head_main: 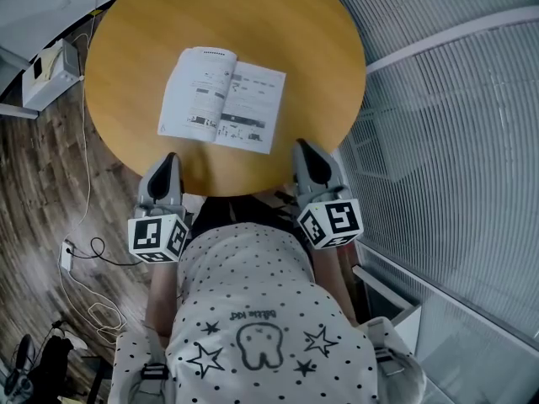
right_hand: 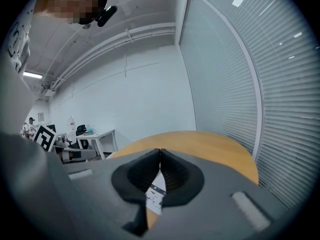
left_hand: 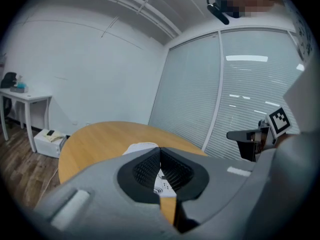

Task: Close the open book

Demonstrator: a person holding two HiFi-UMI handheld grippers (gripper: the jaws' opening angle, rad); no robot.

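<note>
Pressed together and empty at six o'clock, the left tongs (head_main: pixel 168 160) and right tongs (head_main: pixel 305 148) should spread, nip the three-o'clock edge of the open white printed book (head_main: pixel 223 99), then fold it over.

A round wooden table (head_main: pixel 320 66) stands beside a wall of glass panels fitted with closed white blinds (head_main: pixel 455 141), in an office with plain white walls. On the dark plank floor (head_main: pixel 42 167) to the table's left, a white box (head_main: pixel 50 72) sits close to the wall. A white cable (head_main: pixel 87 183) and a black cable (head_main: pixel 101 251) trail across the boards near a small white plug (head_main: pixel 66 255). Farther off, a white desk (left_hand: pixel 25 96) carries a dark object (left_hand: pixel 9 79), too small to identify.
</note>
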